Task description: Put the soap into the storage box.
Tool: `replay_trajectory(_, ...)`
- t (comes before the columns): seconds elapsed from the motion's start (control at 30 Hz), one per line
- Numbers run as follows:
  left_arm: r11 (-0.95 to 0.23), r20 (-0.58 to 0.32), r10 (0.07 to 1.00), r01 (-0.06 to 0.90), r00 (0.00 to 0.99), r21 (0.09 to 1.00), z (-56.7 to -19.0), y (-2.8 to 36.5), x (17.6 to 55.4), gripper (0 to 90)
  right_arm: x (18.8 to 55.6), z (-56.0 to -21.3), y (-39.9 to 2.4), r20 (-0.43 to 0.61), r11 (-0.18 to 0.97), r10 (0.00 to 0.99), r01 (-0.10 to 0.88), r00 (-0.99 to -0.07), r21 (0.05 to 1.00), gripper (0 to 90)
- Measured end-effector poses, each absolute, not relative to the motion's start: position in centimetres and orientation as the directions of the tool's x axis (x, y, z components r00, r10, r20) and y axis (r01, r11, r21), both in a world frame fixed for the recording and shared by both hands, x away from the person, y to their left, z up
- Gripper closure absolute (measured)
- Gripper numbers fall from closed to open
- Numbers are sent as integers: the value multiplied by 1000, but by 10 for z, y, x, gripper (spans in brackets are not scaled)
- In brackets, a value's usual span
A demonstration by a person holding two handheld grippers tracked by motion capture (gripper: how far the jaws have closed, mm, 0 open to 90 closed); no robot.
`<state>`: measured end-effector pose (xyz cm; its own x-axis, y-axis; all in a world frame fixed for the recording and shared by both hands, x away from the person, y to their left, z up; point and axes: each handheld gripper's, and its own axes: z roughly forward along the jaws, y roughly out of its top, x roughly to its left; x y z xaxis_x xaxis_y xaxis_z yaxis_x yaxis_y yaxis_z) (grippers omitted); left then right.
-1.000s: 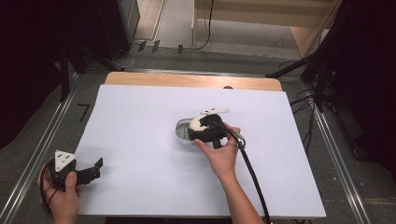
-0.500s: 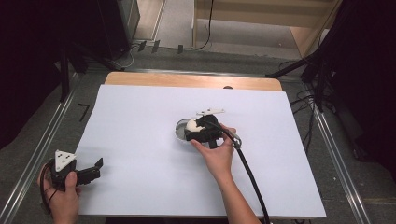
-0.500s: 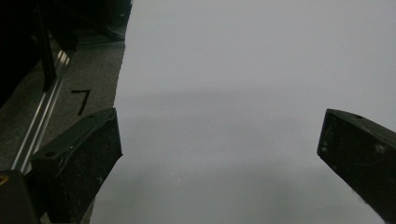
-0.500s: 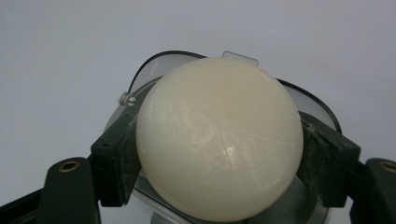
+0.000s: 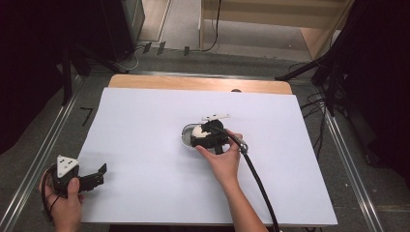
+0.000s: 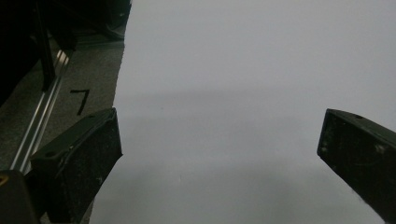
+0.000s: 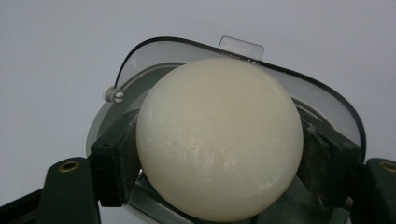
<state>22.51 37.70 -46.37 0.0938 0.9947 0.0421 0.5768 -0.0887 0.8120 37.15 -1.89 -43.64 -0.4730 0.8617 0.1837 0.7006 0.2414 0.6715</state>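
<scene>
My right gripper is shut on a cream-coloured ball, with a black pad pressed to each side of it. The ball hangs just over a round grey dish near the middle of the table. In the right gripper view the dish has a clear lid with a small tab behind the ball. My left gripper rests at the table's front left edge. Its jaws are wide apart, and my left gripper has only the white sheet between them.
A white sheet covers the table, with a wooden strip bare at the far edge. Metal rails run along both sides. The right gripper's black cable trails toward the front edge. A "7" mark is on the floor at the left.
My right gripper has shifted slightly left with the ball, closer over the dish. The left gripper has stayed where it was.
</scene>
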Motion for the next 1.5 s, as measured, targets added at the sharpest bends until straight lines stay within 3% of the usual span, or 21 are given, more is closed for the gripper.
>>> replay_trajectory(1.5,-88,40,995,578,96,811,-464,377,225,3,367,-420,-28,169,194,876,651,-452,734,270)
